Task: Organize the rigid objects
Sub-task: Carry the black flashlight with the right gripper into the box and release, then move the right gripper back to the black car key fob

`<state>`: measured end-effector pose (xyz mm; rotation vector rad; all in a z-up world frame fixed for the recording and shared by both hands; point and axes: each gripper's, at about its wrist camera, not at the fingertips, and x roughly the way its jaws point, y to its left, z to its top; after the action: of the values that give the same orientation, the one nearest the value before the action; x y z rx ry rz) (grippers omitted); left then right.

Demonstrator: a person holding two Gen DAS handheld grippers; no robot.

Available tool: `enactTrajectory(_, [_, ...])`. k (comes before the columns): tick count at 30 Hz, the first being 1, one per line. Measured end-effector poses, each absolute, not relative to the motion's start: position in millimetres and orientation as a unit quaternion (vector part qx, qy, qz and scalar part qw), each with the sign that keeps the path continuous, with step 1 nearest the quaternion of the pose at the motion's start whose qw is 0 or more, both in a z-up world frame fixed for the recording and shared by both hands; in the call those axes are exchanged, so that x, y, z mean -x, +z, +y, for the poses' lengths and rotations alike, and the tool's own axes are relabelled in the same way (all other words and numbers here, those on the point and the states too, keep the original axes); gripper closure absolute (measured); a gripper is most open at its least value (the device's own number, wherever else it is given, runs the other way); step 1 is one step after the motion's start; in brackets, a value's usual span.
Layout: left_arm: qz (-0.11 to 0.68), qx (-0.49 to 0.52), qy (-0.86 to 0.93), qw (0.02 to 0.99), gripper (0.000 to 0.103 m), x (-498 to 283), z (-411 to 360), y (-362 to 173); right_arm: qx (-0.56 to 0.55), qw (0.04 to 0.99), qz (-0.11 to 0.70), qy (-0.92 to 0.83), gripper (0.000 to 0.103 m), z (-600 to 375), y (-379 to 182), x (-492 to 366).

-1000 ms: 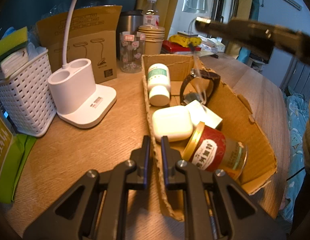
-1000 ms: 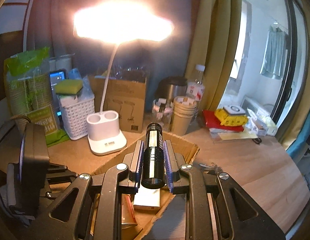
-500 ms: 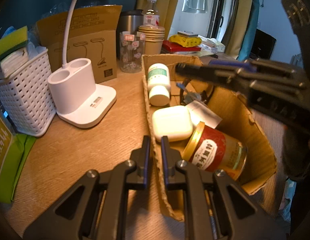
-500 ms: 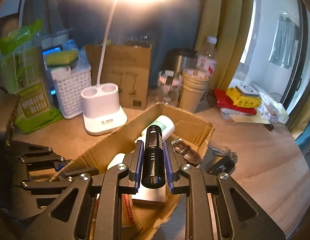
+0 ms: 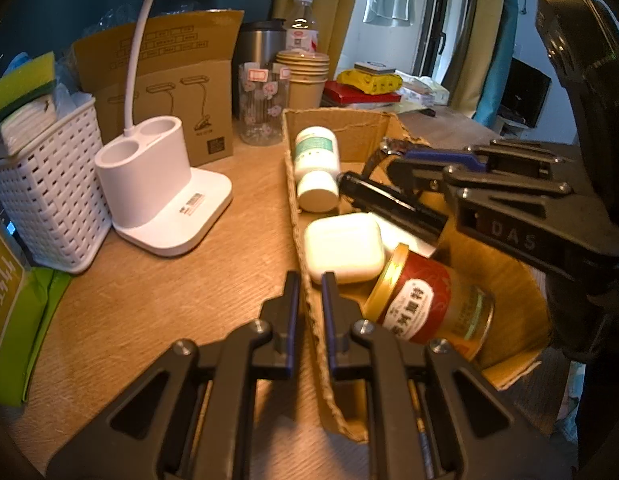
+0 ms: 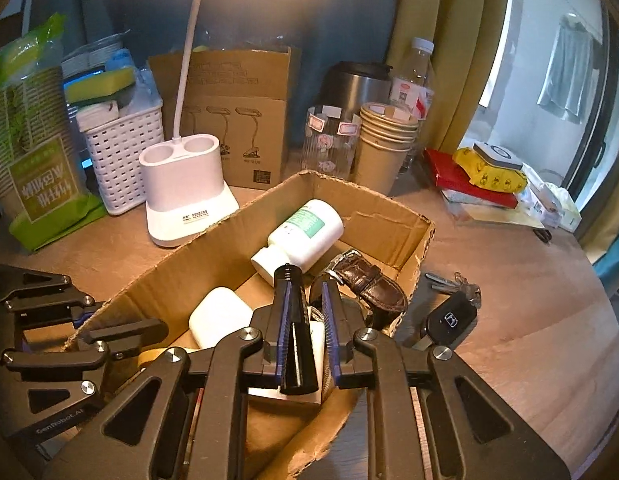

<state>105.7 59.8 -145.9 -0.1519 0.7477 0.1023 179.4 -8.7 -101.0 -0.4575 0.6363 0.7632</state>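
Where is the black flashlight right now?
In the right wrist view the black flashlight sits between the right tool's fingers, low inside the cardboard box, its tip near the white pill bottle, the brown watch on its right.

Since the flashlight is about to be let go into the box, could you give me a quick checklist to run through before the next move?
1. Right gripper over the cardboard box: ok.
2. Black flashlight released: cannot tell; it lies between the fingers, with a gap on one side.
3. Left gripper steadies the box wall: ok, its fingers straddle the wall.
4. Landing spot: not ok; white earbud case, pill bottle, red-labelled jar and brown watch crowd the box.
5. Car key boxed: not ok, it lies outside on the table.
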Motion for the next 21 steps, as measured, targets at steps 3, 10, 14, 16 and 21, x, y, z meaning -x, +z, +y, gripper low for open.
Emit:
enactTrajectory(3, [0.365,0.074,0.050,0.927,0.091,-106,60,-146,0.215,0.855,0.302,0.364,0.086,-10,-101,-178])
enactTrajectory(10, [0.365,0.074,0.050,0.927,0.091,-106,60,-146,0.198,0.860,0.298,0.364,0.086,-18,-93,-176])
enactTrajectory(14, [0.364,0.074,0.050,0.927,0.091,-106,60,-146,0.184,0.866,0.294,0.359,0.086,-26,-86,-176])
enactTrajectory(16, [0.365,0.074,0.050,0.927,0.091,-106,60,-146,0.180,0.869,0.292,0.356,0.085,-31,-83,-176])
enactTrajectory(21, [0.365,0.074,0.050,0.927,0.091,-106,60,-146,0.166,0.879,0.284,0.347,0.085,-46,-73,-177])
